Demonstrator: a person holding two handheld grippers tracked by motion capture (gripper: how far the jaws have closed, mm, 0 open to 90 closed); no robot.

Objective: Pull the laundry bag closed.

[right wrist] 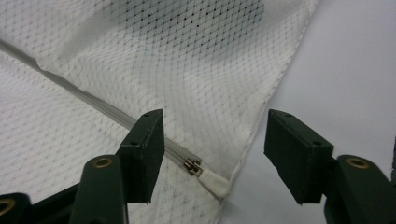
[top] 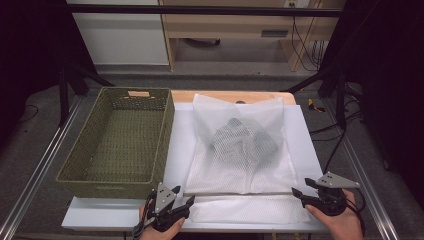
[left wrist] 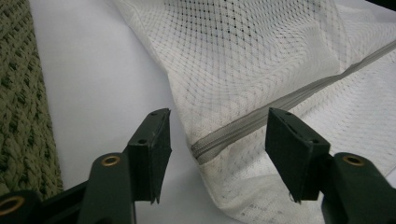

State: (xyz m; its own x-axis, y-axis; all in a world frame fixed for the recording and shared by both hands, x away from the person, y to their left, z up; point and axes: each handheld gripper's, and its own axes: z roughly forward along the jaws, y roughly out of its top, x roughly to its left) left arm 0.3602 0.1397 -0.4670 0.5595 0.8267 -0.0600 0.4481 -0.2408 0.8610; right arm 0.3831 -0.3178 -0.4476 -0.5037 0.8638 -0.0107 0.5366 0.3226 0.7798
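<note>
A white mesh laundry bag (top: 240, 160) lies flat on the white table (top: 100, 215), with a grey garment (top: 245, 140) bundled inside it. Its grey zipper (left wrist: 261, 116) runs along the near part of the bag. My left gripper (top: 184, 195) sits at the bag's near left corner, open, and the zipper's closed end lies between its jaws (left wrist: 218, 116) untouched. My right gripper (top: 301, 186) is at the near right corner, also open. The metal zipper pull (right wrist: 194, 167) with its white tab lies between those jaws (right wrist: 215, 115), clear of both pads.
An olive woven basket (top: 167, 135) stands empty on the left, right beside the bag; its wall (left wrist: 18, 116) is close to my left gripper. Black frame rails run along both sides of the table. Bare table shows at the right of the bag (right wrist: 345, 56).
</note>
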